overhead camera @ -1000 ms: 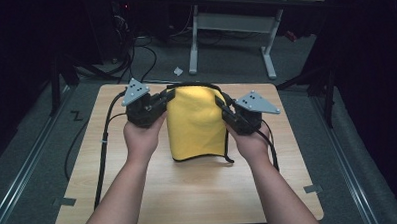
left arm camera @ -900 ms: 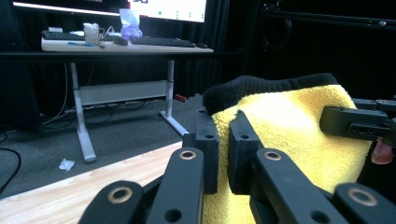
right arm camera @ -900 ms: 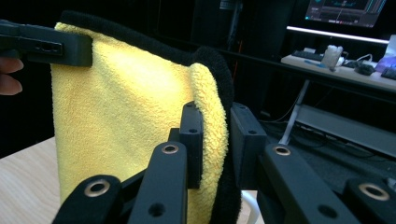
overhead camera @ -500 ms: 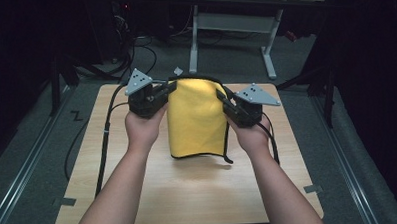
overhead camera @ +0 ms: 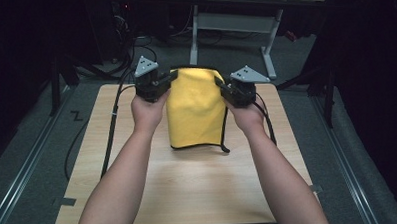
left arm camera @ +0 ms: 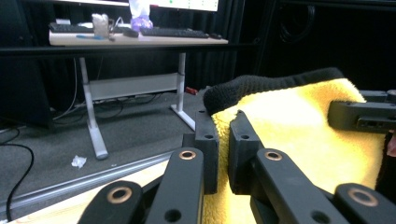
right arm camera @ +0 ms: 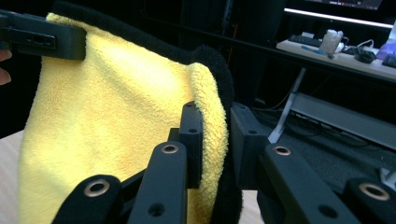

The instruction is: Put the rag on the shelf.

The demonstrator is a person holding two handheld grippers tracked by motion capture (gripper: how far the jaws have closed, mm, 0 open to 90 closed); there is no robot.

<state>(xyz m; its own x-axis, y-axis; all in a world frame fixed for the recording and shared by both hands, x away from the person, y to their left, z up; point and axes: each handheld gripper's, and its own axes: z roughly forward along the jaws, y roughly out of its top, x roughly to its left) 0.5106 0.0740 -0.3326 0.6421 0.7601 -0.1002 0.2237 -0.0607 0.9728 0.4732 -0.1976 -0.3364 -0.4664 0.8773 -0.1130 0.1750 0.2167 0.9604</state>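
Observation:
A yellow towel [overhead camera: 195, 109] with a black edge hangs by its two top corners above the wooden table [overhead camera: 189, 185]. My left gripper [overhead camera: 169, 79] is shut on the top left corner, my right gripper [overhead camera: 219, 84] on the top right one. The towel's lower hem rests on or just above the tabletop. In the left gripper view the towel [left arm camera: 299, 126] is pinched between my jaws [left arm camera: 223, 140], with the other gripper's jaw at the far right. In the right gripper view the towel's black-trimmed corner [right arm camera: 212, 121] sits between the jaws.
A black cable [overhead camera: 112, 125] trails from the left gripper across the table's left side, another [overhead camera: 266, 119] from the right. Beyond the table stands a desk with white legs [overhead camera: 194, 37] on grey carpet. A keyboard [left arm camera: 173, 32] lies on that desk.
Both grippers have risen and moved a little away from me, lifting the towel's top edge higher. The towel now hangs longer and its hem has shifted back.

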